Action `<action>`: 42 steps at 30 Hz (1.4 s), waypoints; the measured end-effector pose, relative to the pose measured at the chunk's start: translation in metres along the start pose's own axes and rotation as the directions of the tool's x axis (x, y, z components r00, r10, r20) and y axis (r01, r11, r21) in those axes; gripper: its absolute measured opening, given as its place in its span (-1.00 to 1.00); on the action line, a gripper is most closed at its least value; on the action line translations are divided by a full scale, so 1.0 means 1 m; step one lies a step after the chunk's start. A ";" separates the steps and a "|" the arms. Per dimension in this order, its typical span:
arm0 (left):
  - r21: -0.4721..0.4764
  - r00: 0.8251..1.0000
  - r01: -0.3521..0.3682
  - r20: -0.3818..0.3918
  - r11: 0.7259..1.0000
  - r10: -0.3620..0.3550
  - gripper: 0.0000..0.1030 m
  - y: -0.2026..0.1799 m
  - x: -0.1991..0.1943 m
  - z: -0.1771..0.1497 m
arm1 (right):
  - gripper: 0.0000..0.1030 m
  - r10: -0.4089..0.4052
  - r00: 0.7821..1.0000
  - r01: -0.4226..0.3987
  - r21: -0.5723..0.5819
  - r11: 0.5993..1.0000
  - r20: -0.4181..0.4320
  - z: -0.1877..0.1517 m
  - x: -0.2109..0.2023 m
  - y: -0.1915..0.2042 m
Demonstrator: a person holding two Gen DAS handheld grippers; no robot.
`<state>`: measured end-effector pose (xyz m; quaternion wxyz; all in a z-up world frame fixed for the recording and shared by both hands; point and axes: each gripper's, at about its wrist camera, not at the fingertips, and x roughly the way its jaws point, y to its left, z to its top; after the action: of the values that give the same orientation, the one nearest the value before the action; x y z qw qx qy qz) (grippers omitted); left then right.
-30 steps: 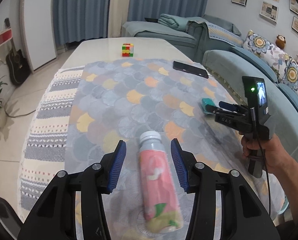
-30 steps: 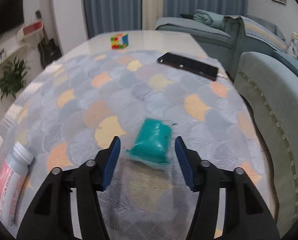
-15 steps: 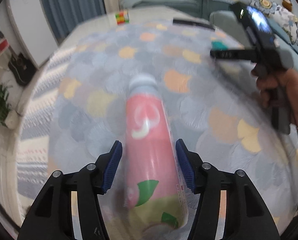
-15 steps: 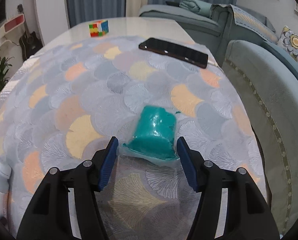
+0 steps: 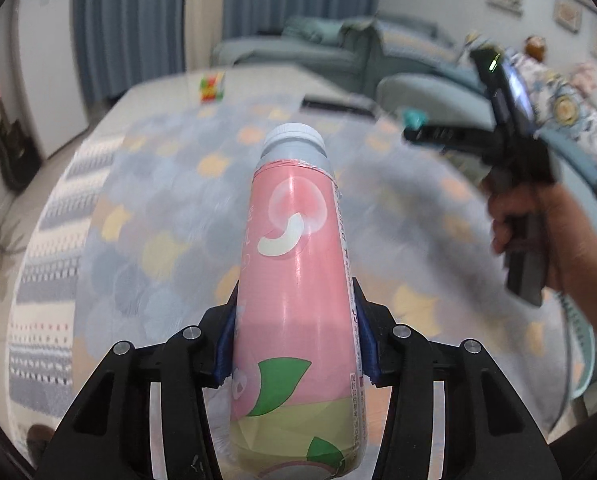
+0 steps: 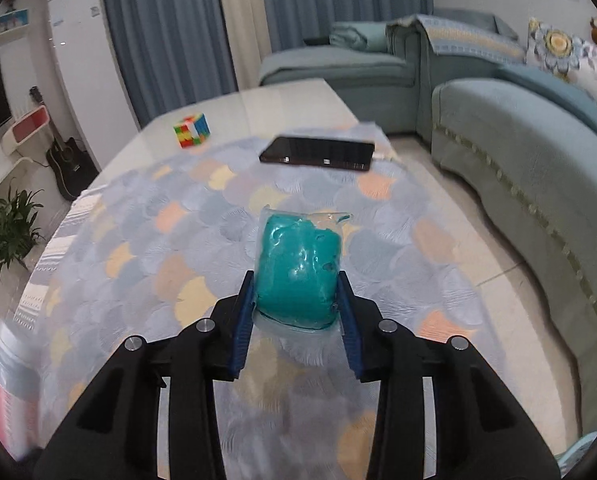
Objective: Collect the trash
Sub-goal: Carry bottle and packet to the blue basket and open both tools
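My left gripper [image 5: 296, 320] is shut on a pink bottle [image 5: 298, 272] with a grey cap, held lifted above the patterned tablecloth [image 5: 150, 208], cap pointing away from me. My right gripper [image 6: 296, 300] is shut on a clear bag of teal stuff [image 6: 298, 268], also lifted off the cloth. The right gripper with its teal bag [image 5: 413, 118] shows in the left wrist view at the right, held by a hand [image 5: 538, 220]. The pink bottle [image 6: 2, 400] shows blurred at the lower left edge of the right wrist view.
A black phone [image 6: 318, 153] lies at the far end of the cloth. A colour cube [image 6: 191, 130] sits on the bare table [image 6: 282, 104] beyond it. Teal sofas [image 6: 538, 152] stand to the right, a plant [image 6: 12, 228] and a guitar on the floor to the left.
Both grippers have closed, the left on the bottle and the right on the teal bag, and both have lifted their loads off the cloth.
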<state>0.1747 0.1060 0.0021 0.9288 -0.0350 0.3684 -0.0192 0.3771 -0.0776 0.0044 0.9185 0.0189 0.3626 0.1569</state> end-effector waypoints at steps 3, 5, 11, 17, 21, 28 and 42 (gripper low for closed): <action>0.018 0.996 0.048 0.076 0.999 -0.049 -0.10 -0.009 -0.015 0.003 | -0.32 0.001 0.999 -0.001 -0.001 1.000 0.038 -0.002 -0.029 -0.005; 0.024 0.993 0.064 0.094 0.998 -0.066 -0.10 -0.012 -0.021 0.003 | -0.32 0.002 0.997 -0.002 0.003 1.000 0.072 -0.002 -0.053 -0.012; 0.005 0.990 0.105 0.095 0.994 -0.105 -0.10 -0.016 -0.028 0.004 | -0.32 0.001 0.987 -0.004 0.017 1.000 0.158 -0.009 -0.122 -0.035; 0.037 0.985 0.131 0.110 0.991 -0.134 -0.10 -0.033 -0.043 -0.001 | -0.32 -0.004 0.976 -0.009 0.058 0.998 0.218 -0.038 -0.197 -0.063; 0.068 0.983 0.132 0.120 0.989 -0.139 -0.10 -0.047 -0.052 -0.006 | -0.32 -0.025 0.962 0.006 0.071 0.997 0.273 -0.070 -0.249 -0.075; 0.138 0.974 0.162 0.138 0.977 -0.181 -0.10 -0.080 -0.074 -0.018 | -0.32 -0.062 0.935 0.027 0.106 0.994 0.349 -0.127 -0.326 -0.096; 0.230 0.944 0.308 0.051 0.923 -0.327 -0.10 -0.178 -0.080 -0.049 | -0.31 -0.223 0.908 0.128 0.274 0.953 0.353 -0.183 -0.392 -0.187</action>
<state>0.0814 -0.0689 0.0349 0.9269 0.0073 0.3123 -0.2083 0.0359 -0.3884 0.1008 0.9722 0.1291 0.1944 0.0205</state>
